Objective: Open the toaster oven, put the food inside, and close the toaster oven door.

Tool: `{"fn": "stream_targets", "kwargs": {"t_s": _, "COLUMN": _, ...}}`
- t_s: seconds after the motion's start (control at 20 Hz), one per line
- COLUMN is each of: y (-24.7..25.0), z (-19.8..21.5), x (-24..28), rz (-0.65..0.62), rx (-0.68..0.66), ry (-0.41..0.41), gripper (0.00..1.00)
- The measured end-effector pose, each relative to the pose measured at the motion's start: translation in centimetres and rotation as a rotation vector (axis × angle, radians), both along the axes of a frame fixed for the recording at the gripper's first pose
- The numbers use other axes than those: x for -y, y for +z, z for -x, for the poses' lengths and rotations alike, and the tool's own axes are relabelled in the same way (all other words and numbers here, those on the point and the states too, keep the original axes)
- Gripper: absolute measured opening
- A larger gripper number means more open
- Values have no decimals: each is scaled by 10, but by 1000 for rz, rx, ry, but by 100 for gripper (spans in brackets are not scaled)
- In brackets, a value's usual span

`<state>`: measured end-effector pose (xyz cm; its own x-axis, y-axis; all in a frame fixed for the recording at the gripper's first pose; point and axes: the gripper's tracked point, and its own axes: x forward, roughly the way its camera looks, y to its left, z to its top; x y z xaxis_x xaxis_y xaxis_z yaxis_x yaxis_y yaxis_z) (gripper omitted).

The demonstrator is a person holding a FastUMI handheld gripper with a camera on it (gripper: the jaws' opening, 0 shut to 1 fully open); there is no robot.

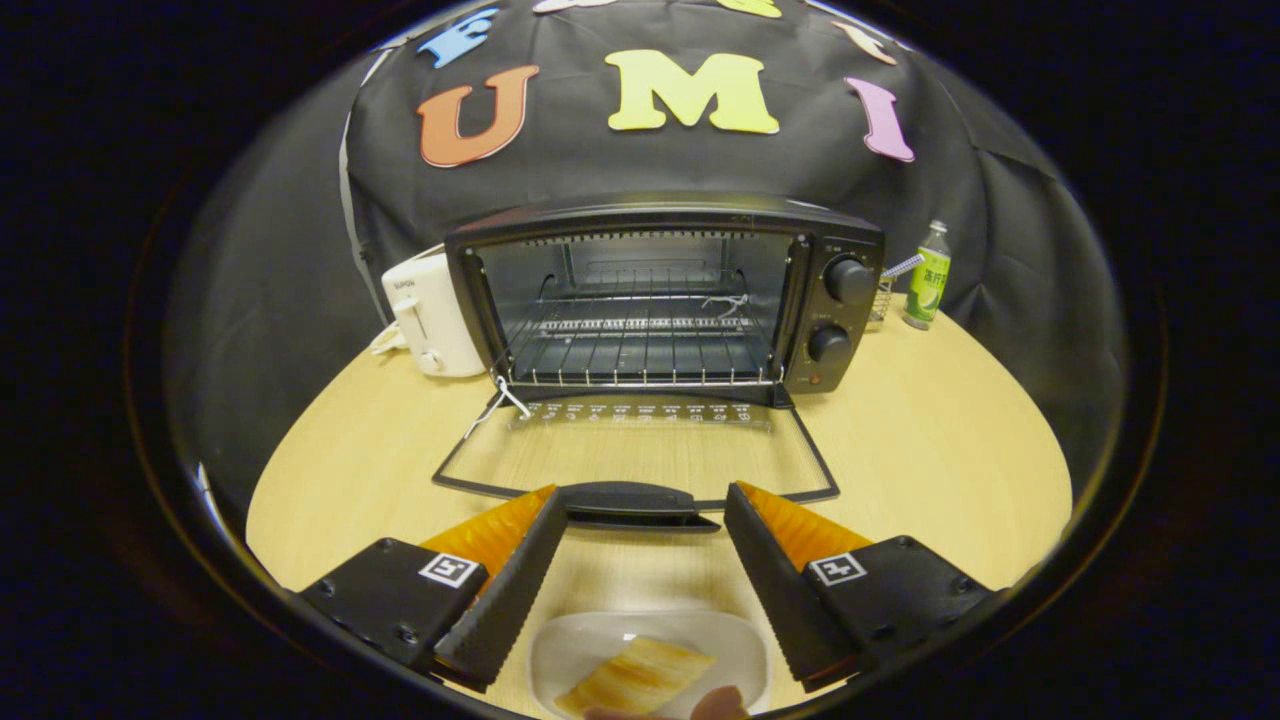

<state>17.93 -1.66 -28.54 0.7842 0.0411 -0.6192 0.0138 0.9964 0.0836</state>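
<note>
My claw (645,505) is spread wide and holds nothing. The food (634,678), a browned slice, lies on a white plate (745,645) on the table (930,450), low between my fingers (505,590) and nearer me than their tips. Just past the tips is the handle of the oven's door (640,455), which is folded down flat. The oven (665,300) stands open at the table's far edge, its rack bare. A white toaster (430,315) sits just beside it, a bottle (927,275) on the other side.
</note>
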Motion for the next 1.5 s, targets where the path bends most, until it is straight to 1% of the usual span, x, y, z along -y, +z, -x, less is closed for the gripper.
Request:
{"fn": "stream_targets", "kwargs": {"t_s": 0.15, "y": 13, "z": 7, "x": -1, "rz": 1, "rx": 33, "ry": 9, "gripper": 100}}
{"fn": "stream_targets", "kwargs": {"t_s": 0.3, "y": 40, "z": 36, "x": -1, "rz": 21, "rx": 100, "ry": 17, "gripper": 100}}
{"fn": "stream_targets", "kwargs": {"t_s": 0.55, "y": 76, "z": 83, "x": 11, "rz": 13, "rx": 211, "ry": -22, "gripper": 100}}
{"fn": "stream_targets", "kwargs": {"t_s": 0.7, "y": 67, "z": 114, "x": 17, "rz": -4, "rx": 208, "ry": -41, "gripper": 100}}
{"fn": "stream_targets", "kwargs": {"t_s": 0.9, "y": 46, "z": 139, "x": 14, "rz": -34, "rx": 188, "ry": -63, "gripper": 100}}
{"fn": "stream_targets", "kwargs": {"t_s": 1.1, "y": 14, "z": 147, "x": 1, "rz": -56, "rx": 140, "ry": -59, "gripper": 100}}
{"fn": "stream_targets", "kwargs": {"t_s": 1.3, "y": -25, "z": 149, "x": -5, "rz": -65, "rx": 52, "ry": -71, "gripper": 100}}
{"fn": "stream_targets", "kwargs": {"t_s": 1.5, "y": -44, "z": 144, "x": -7, "rz": -68, "rx": 5, "ry": -79, "gripper": 100}}
